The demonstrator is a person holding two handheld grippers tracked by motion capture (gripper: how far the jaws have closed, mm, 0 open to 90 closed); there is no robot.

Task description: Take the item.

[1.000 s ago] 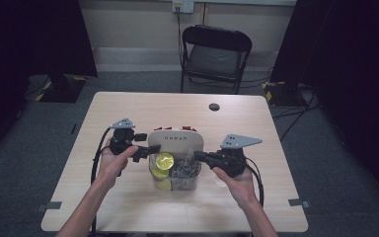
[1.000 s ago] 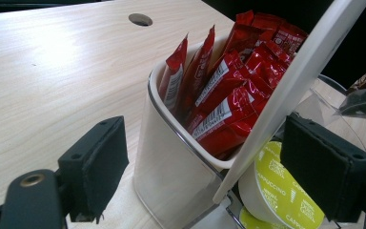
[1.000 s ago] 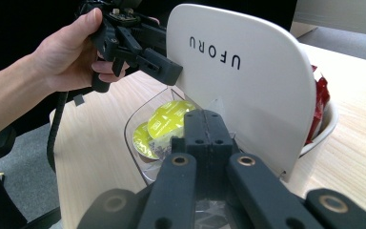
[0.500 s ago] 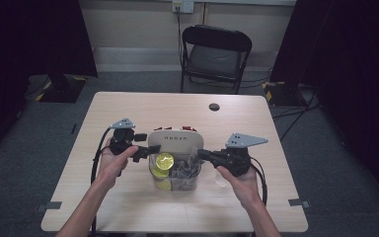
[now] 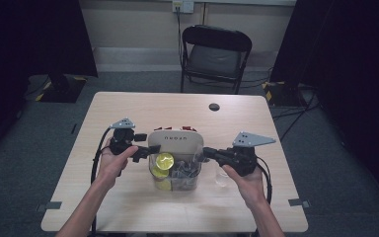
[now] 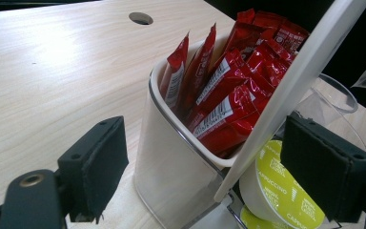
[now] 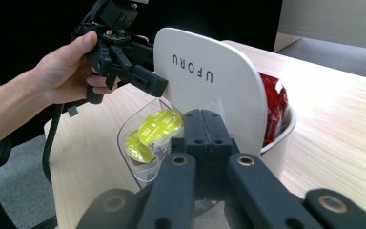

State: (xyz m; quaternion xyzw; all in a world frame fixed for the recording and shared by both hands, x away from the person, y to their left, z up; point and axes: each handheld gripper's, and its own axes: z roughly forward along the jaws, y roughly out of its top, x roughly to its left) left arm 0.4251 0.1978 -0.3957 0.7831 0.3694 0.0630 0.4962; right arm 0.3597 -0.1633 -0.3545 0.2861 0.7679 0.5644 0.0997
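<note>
Jaws of the right gripper (image 7: 204, 125) are pressed together with nothing between them, poised over the clear container (image 5: 175, 174) at the middle of the surface (image 5: 128, 106). The left gripper (image 5: 148, 150) stands spread around the white lid (image 7: 205, 81), one pad either side, holding it tilted up. Beneath sit yellow-green coffee capsules (image 7: 159, 125), probably light, stiff and smooth-topped, best pinched across the rim; red sachets (image 6: 228, 81) fill the white cup behind.

The lid (image 7: 209, 90) is white with grey letters, and the packets (image 6: 228, 90) are shiny red with white labels. The pods (image 7: 161, 125) are yellow-green. The counter (image 5: 143, 106) is light wood, and both hand-held grippers (image 5: 148, 150) (image 5: 208, 153) are black.
</note>
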